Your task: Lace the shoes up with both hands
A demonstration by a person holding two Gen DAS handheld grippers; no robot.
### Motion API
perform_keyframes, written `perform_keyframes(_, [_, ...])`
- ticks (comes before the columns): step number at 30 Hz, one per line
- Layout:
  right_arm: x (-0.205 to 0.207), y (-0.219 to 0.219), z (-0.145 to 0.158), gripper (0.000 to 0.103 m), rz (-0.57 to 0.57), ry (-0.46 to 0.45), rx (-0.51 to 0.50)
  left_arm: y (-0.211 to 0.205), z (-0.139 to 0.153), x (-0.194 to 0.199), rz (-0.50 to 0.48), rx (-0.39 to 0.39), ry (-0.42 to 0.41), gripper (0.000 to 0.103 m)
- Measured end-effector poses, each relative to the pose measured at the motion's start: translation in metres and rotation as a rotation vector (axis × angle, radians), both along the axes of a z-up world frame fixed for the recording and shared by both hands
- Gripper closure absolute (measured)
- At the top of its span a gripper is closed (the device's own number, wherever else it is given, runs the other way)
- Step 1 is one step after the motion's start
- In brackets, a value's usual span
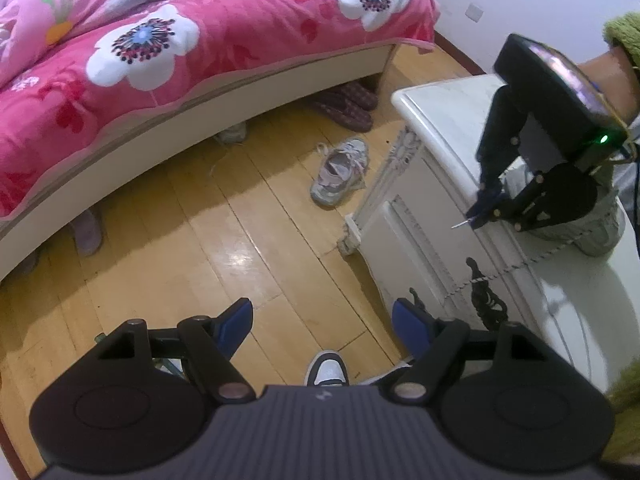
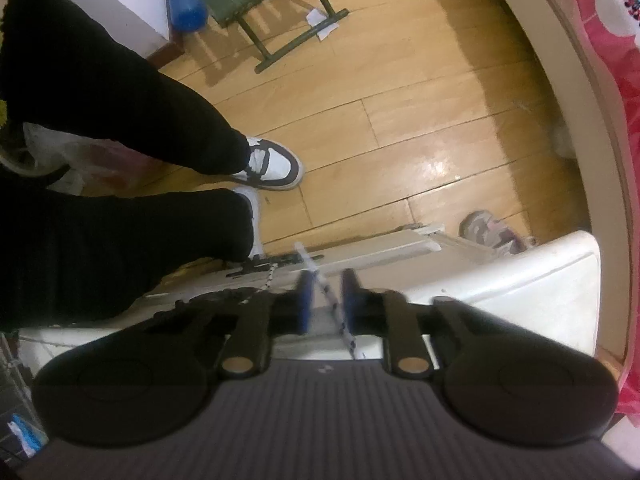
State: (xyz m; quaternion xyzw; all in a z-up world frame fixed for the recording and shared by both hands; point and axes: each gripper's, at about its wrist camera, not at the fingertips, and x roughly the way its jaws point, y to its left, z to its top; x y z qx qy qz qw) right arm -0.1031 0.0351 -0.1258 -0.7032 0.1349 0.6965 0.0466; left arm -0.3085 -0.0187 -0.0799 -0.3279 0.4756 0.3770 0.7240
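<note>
The left gripper [image 1: 322, 320] is seen with its blue-padded fingers [image 1: 236, 318] spread wide and released, nothing lying between them, held above the wooden floor [image 1: 192, 240]. Just beyond its right finger, a speckled shoelace [image 1: 516, 266] is stretched taut across the front edge of the white cabinet [image 1: 416, 216], running up toward a grey shoe [image 1: 592, 228] that rests on the tabletop [image 1: 452, 120]. The right gripper [image 1: 482, 216] is recorded above that tabletop, beside the shoe, with its fingers clenched on the lace near the clear tip, which projects past the fingertips. In the right wrist view, blurred by motion, the same lace [image 2: 332, 300] is observed passing between the blue pads of the right gripper [image 2: 326, 300], which appear drawn close about it; the lace tip [image 2: 304, 252] points forward over the cabinet edge. On the floor past the cabinet, a second grey and pink sneaker [image 1: 340, 172] lies loose with its laces undone. A pair of dark slippers [image 1: 348, 106] is noted farther off at the bed frame, and a pink flowered quilt [image 1: 200, 40] covers the bed behind.
</note>
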Motion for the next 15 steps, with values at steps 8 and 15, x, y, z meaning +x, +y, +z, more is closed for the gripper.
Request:
perform_keyframes(8, [0.033,0.022,0.050,0.100,-0.313,0.121,0.098,0.026,-0.001,-0.006,0.091,0.043,0.109,0.025])
perform_keyframes(15, [0.127,0.018,0.145,0.100,-0.851,0.271,0.411,0.066,0.007,0.000,0.089,0.078,0.155,0.025])
